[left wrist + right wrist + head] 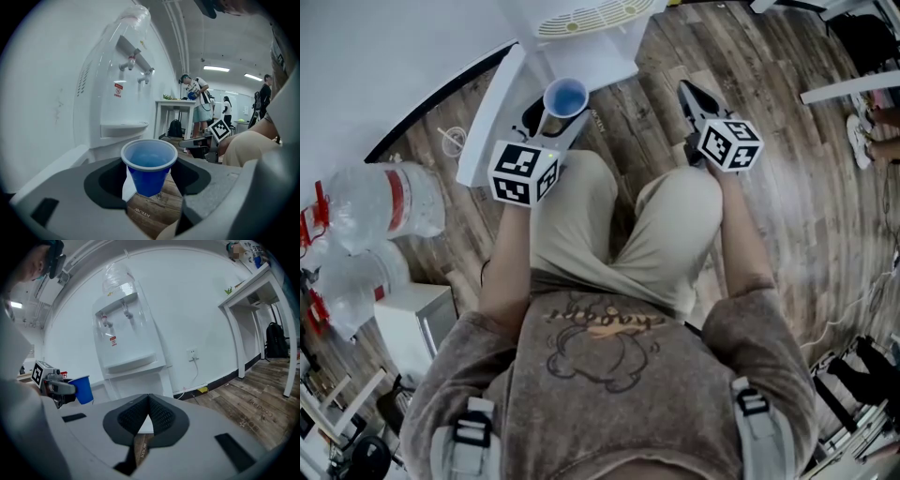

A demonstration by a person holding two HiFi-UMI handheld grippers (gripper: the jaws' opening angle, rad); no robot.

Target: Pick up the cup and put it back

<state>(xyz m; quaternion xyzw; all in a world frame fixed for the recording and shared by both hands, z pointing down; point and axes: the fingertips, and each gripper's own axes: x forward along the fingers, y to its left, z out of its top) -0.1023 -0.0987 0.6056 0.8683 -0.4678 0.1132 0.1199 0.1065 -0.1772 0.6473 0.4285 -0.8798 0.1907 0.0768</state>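
A blue plastic cup (565,96) with a white rim is held upright in the air in front of the person's knees. My left gripper (555,120) is shut on it, one jaw on each side of its wall. In the left gripper view the cup (149,165) stands between the dark pads (105,183), with the wooden floor below it. The right gripper view shows the same cup (83,389) at its left, off the ground. My right gripper (690,94) is over the right knee, its jaws (149,417) shut together with nothing between them.
A white water dispenser (581,21) stands against the wall just ahead, with its drip tray (123,125) beyond the cup. Large water bottles (384,202) lie at the left. A white table (255,289) stands at the right, and people stand in the background (199,101).
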